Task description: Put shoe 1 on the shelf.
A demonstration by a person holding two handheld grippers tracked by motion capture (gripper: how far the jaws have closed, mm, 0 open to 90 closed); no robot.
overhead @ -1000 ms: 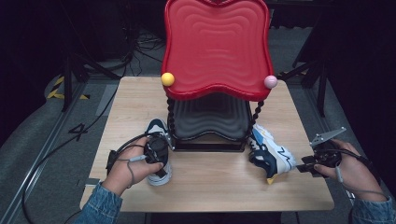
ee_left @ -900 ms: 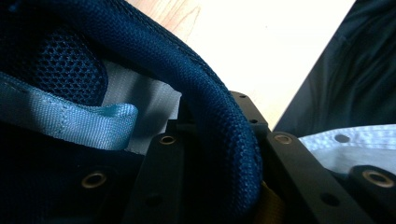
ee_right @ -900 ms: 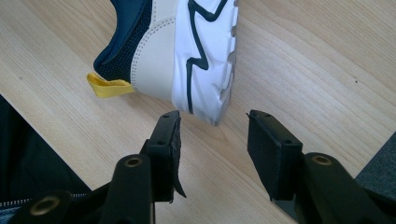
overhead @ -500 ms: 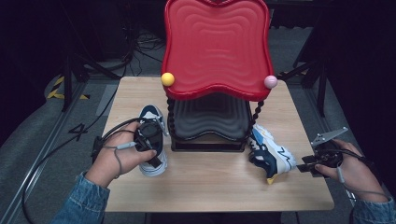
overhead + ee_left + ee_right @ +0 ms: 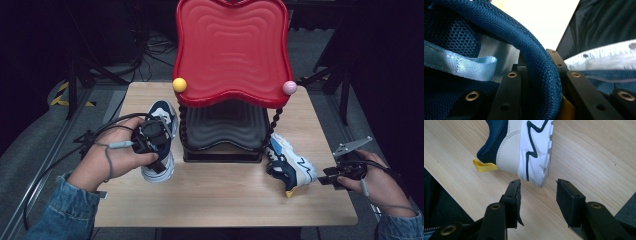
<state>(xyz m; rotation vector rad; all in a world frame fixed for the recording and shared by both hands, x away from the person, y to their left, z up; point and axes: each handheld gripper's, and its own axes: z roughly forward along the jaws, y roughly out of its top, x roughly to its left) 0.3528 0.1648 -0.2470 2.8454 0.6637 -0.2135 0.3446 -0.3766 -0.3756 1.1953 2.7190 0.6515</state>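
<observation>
Sneaker of navy mesh with a white sole (image 5: 161, 145) is what we are lifting at the left of the wooden desk (image 5: 225, 200), beside the red wavy two-tier rack (image 5: 232, 50); our left gripper (image 5: 150, 137) is grasping its padded collar (image 5: 541, 72). Our right gripper (image 5: 537, 192), fingers (image 5: 514, 192) released, is waiting just behind the heel of the matching sneaker (image 5: 524, 147). Next, we judge, comes setting the shoe squarely on a rack shelf. No brand or writing is readable.
</observation>
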